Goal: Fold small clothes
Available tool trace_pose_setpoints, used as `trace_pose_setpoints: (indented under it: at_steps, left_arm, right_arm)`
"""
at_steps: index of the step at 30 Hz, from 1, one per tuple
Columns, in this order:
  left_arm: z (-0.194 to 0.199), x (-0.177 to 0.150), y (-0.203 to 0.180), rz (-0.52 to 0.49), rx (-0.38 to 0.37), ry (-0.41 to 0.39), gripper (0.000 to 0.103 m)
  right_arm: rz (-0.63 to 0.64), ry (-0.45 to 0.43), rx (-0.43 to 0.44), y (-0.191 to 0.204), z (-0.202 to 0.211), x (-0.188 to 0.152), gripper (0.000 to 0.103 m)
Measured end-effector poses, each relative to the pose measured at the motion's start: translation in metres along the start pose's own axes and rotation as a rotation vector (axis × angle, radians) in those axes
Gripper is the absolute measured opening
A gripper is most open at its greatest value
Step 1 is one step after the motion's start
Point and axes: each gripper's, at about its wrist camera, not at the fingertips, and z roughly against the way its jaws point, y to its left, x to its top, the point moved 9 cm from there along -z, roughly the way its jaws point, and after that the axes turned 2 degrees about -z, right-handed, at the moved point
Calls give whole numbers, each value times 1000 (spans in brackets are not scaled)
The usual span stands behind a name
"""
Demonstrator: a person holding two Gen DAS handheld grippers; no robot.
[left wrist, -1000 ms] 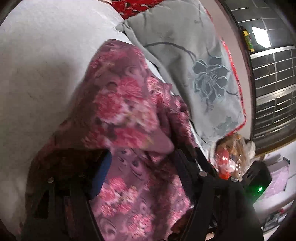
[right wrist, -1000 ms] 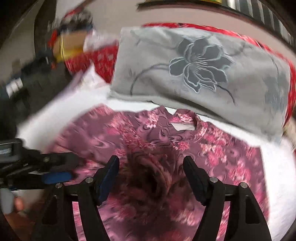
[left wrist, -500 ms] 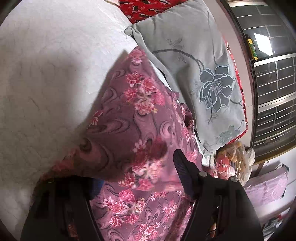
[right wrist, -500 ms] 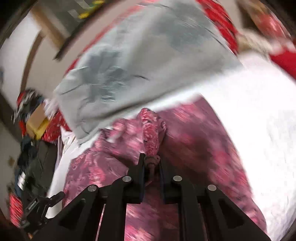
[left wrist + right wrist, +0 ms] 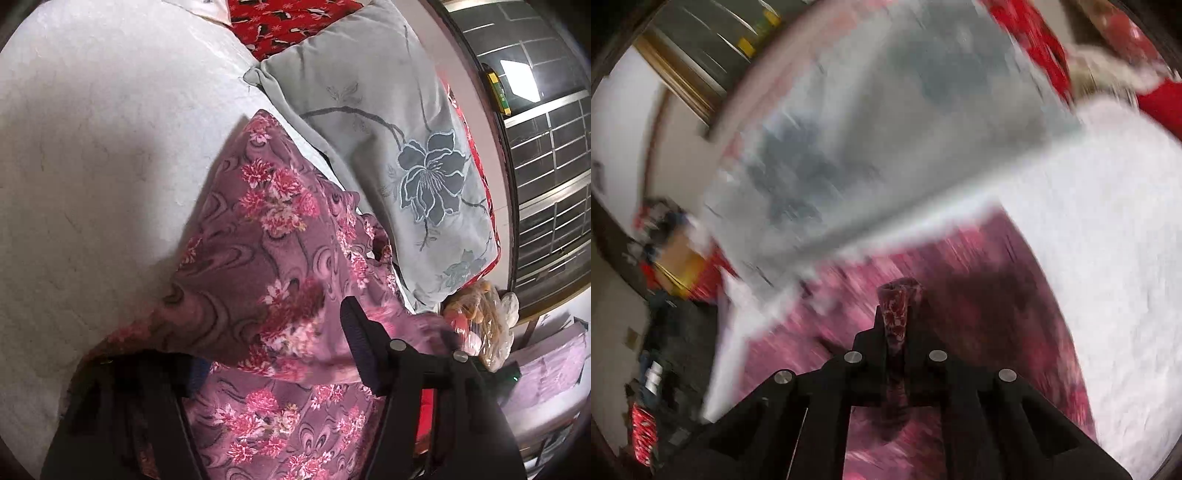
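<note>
Here the white bed cover (image 5: 92,166) carries the work, with a grey flowered pillow (image 5: 406,147) along its far edge. Just beside that pillow lies the floral purple garment (image 5: 266,236), one flap of it doubled over the rest, so the fold looks to be mid-way: a side is being drawn across. The right gripper (image 5: 897,306) is clamped tight on a pinched ridge of the garment's cloth, though its view is smeared with blur and which edge it holds cannot be told. The left gripper (image 5: 273,354) has its jaws apart and closing, cloth lying between them; a blue pad is half buried under the flap. The next move probably calls for carrying the pinched edge over and laying it flat.
</note>
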Motion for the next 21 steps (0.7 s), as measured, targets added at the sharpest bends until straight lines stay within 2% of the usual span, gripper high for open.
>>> trace_pose_setpoints:
  at_steps: [2, 3, 6, 7, 8, 10, 12, 14, 15, 16, 18, 19, 21]
  left_arm:
    - [-3, 0, 1, 6, 1, 11, 62]
    - [-4, -1, 0, 3, 2, 14, 62]
    - [-3, -1, -2, -25, 24, 15, 62]
    - [-2, -2, -2, -28, 24, 18, 62]
    - [-1, -2, -2, -28, 19, 22, 62]
    - [0, -3, -2, -32, 14, 22, 62]
    - [0, -5, -4, -55, 25, 20, 62]
    - [-2, -5, -6, -77, 44, 18, 62]
    - [-2, -5, -6, -82, 49, 15, 62]
    - [-2, -5, -6, -86, 51, 13, 62]
    - [-2, -5, -4, -87, 52, 15, 62]
    - [-3, -5, -5, -85, 52, 17, 62]
    - [-5, -5, -4, -91, 60, 24, 62]
  right_arm:
    - [-66, -64, -8, -15, 14, 12, 6]
    - [-91, -59, -32, -28, 14, 10, 6]
    - [-62, 123, -185, -68, -4, -29, 6]
    - [-48, 172, -202, -74, -7, -40, 7]
    - [-39, 174, -203, -74, -2, -44, 12]
    - [-46, 127, -176, -69, 9, -37, 13]
    - [-69, 79, -145, -66, 17, -22, 20]
    - [-70, 78, -169, -66, 7, -13, 46]
    - [-58, 106, -199, -68, -2, -12, 46]
    - [-50, 141, -222, -69, -12, -12, 45]
    - [-17, 180, -204, -65, -19, -10, 8]
    - [10, 147, -192, -58, -15, -5, 2]
    - [28, 56, -154, -50, -1, 1, 2]
